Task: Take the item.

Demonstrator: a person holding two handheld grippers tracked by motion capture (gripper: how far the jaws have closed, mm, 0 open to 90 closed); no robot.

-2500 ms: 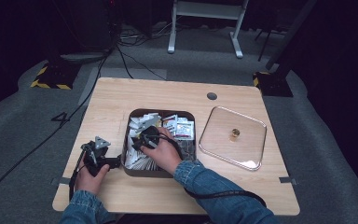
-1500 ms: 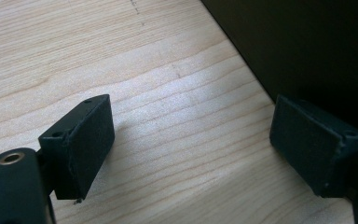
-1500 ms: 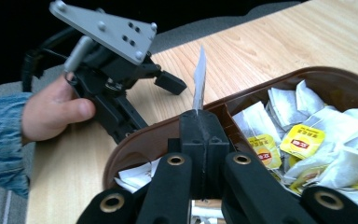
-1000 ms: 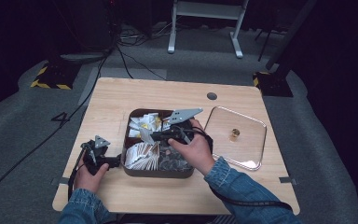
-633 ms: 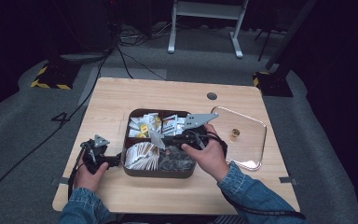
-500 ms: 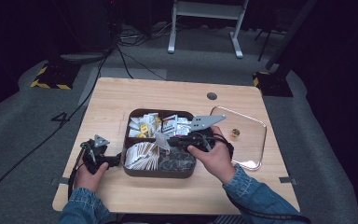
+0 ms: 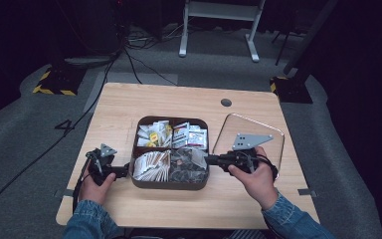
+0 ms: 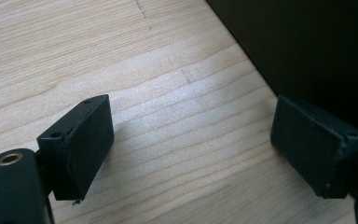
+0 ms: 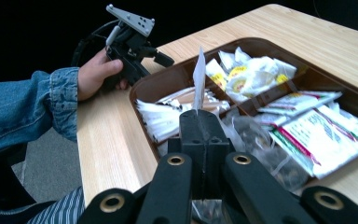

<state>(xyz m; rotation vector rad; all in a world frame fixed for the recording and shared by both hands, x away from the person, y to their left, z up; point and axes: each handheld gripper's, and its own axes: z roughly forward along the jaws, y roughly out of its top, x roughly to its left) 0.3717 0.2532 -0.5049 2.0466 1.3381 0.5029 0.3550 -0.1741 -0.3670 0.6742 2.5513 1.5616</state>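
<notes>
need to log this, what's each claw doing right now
Left claw: open, holding nothing, beside the tray.
Right claw: shut on a thin white packet.

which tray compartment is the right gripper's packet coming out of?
Judging by position, the near-right one, with the dark clear-wrapped packets: the right gripper sits at its edge, shut on a thin white packet.

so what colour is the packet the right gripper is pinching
White; the packet stands upright in the shut right gripper, clearest in the right gripper view.
</notes>
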